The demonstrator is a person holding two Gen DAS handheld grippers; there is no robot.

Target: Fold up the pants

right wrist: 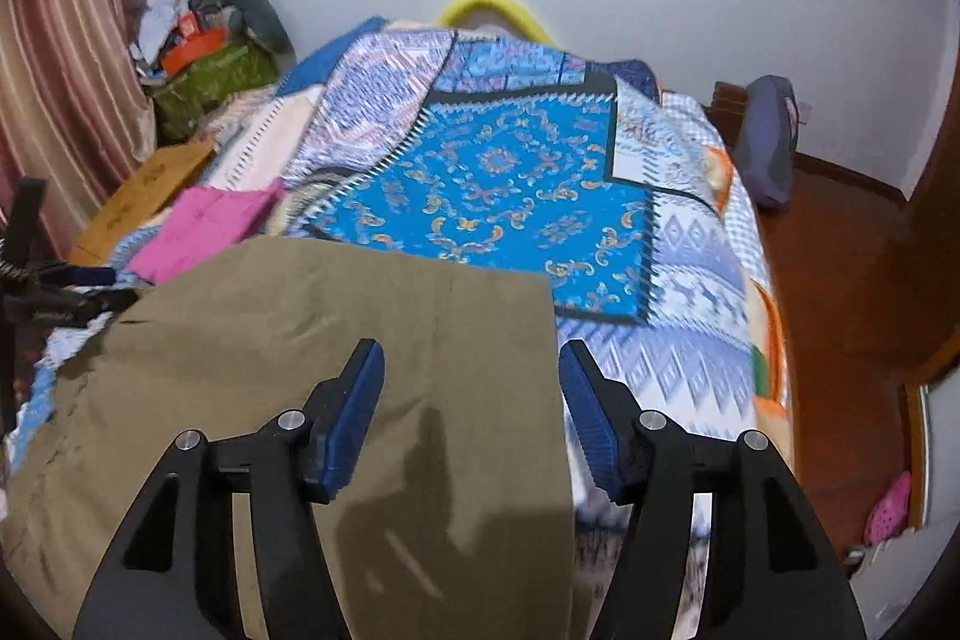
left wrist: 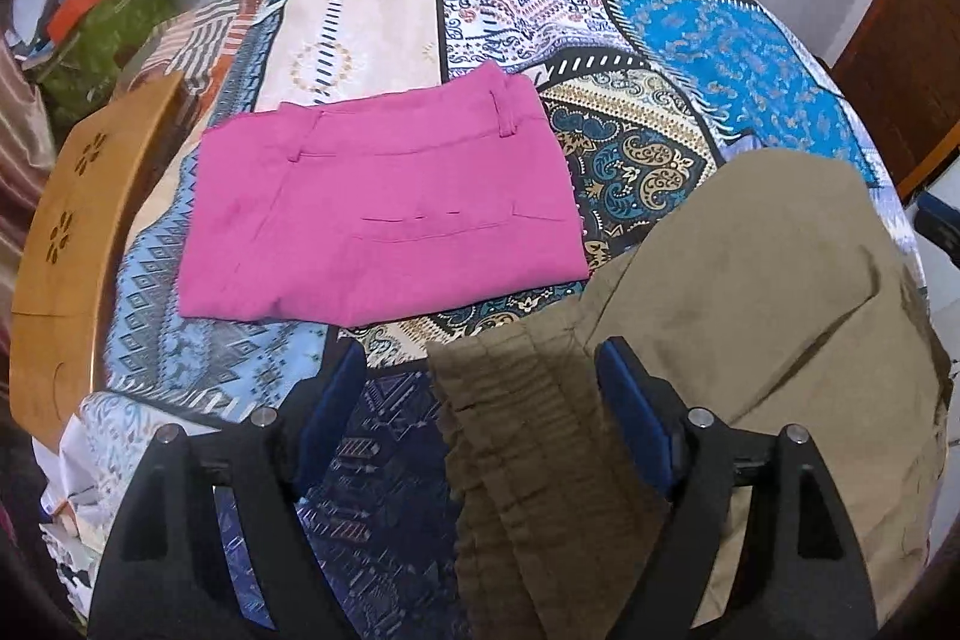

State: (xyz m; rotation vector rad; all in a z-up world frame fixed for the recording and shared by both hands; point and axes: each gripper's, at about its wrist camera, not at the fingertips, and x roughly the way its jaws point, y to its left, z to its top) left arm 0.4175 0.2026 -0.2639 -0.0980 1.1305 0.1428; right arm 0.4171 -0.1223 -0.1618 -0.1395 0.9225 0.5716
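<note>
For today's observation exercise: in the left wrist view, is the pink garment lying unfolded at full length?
No: the pink garment lies folded into a compact rectangle on the patterned bedspread.

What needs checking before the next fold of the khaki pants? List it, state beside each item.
1. Left tongs open, nothing pinched: ok; the gathered waistband lies between the fingers, pads not pressing.
2. Right tongs open: ok; they sit over the edge of the khaki pants, not clamped.
3. Khaki pants flat: not ok; creases show across the cloth.
4. Pink pants folded and lying apart from the khaki pair: ok.
5. Bare bedspread beyond the khaki pants: ok.
6. Near end of the khaki pants: cannot tell; it runs out of both views.
</note>
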